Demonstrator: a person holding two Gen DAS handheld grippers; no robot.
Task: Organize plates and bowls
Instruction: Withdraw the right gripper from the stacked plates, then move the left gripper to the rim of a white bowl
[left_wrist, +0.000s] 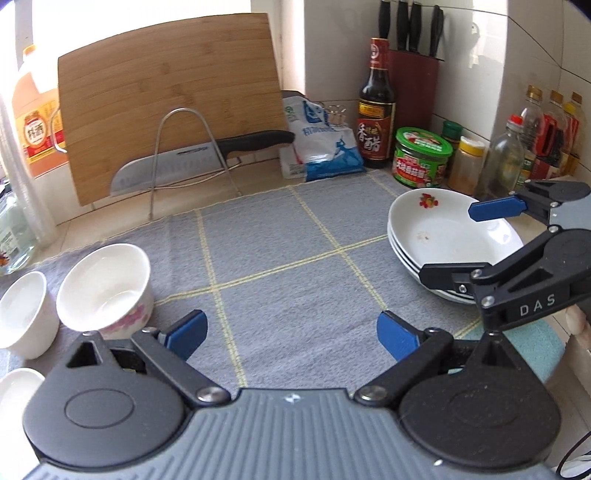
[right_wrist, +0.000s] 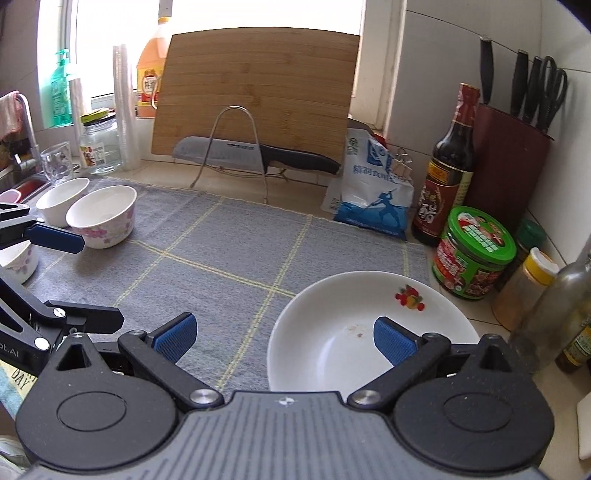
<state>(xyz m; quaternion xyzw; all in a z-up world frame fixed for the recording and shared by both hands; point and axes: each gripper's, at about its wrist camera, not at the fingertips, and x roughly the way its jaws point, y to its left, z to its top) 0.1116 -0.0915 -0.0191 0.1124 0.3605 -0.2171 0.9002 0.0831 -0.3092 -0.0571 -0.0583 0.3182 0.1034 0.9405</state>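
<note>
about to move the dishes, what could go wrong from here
The right gripper is open at the plate stack; the plates are nested, so lifting the top one may drag the one under it. The jar and bottles stand right beside the stack and could get knocked. The bowls sit close together and may clink.

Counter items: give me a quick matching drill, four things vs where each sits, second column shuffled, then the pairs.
Things:
1. stack of plates
2. flowered bowl
3. cleaver
4. knife block

Places:
A. in the wire rack against the cutting board
B. back right corner, behind the vinegar bottle
C. left side of the grey mat
D. right edge of the mat, under the open right gripper

Pairs: 1-D, 2-C, 3-A, 4-B
</note>
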